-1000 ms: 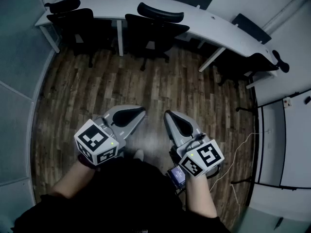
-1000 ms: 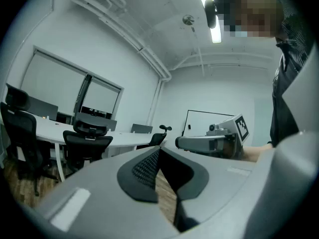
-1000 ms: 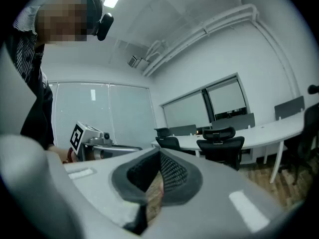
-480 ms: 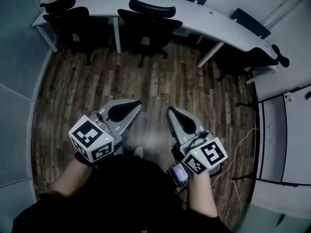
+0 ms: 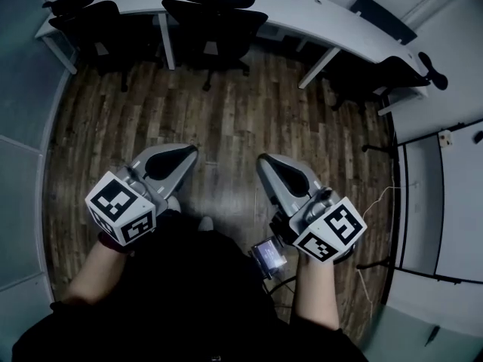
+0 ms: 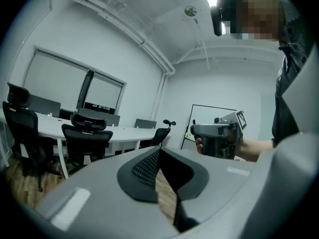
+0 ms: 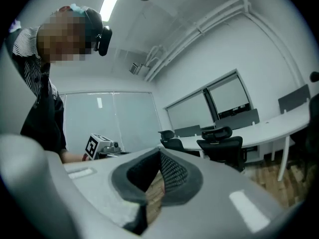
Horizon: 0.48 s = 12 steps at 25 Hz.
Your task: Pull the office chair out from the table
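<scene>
Left tool (image 5: 189, 151), right tool (image 5: 263, 161) drifted apart; office chair (image 5: 211, 17) well ahead.

Right gripper (image 7: 159, 156), lower centre: grey jaws closed together, nothing between them. Black mesh-back office chair (image 7: 222, 151) right of centre, at the long white table (image 7: 279, 126). Left gripper (image 7: 107, 146) with its marker cube, centre left.
</scene>
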{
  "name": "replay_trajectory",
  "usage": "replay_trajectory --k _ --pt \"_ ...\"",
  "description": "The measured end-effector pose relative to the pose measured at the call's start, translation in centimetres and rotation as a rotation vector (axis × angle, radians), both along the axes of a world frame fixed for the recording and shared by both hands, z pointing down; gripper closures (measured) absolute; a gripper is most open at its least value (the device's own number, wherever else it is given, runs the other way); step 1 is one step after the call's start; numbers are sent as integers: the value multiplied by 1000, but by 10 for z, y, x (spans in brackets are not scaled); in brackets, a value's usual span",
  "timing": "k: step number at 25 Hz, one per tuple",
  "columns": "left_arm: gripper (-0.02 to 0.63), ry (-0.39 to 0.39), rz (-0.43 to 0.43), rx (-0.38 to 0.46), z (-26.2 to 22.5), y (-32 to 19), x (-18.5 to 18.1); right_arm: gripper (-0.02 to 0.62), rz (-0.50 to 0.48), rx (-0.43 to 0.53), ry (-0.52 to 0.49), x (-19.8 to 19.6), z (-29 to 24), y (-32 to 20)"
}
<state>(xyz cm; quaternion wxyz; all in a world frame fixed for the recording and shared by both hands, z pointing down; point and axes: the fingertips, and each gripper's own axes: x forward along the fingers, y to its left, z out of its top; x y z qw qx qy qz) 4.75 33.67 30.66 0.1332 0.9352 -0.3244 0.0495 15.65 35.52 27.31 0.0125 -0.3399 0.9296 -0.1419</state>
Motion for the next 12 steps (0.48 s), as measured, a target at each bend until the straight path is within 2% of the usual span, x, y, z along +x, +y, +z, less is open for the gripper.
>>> replay_trajectory --k 4,9,12 --pt "603 25 -13 1 -6 -23 -1 594 -2 0 12 1 0 -20" --pt "603 -27 63 65 -12 -52 2 594 10 -1 44 -14 -3 -52" --pt "603 -12 83 107 -32 -79 1 594 8 9 47 -25 -16 -72"
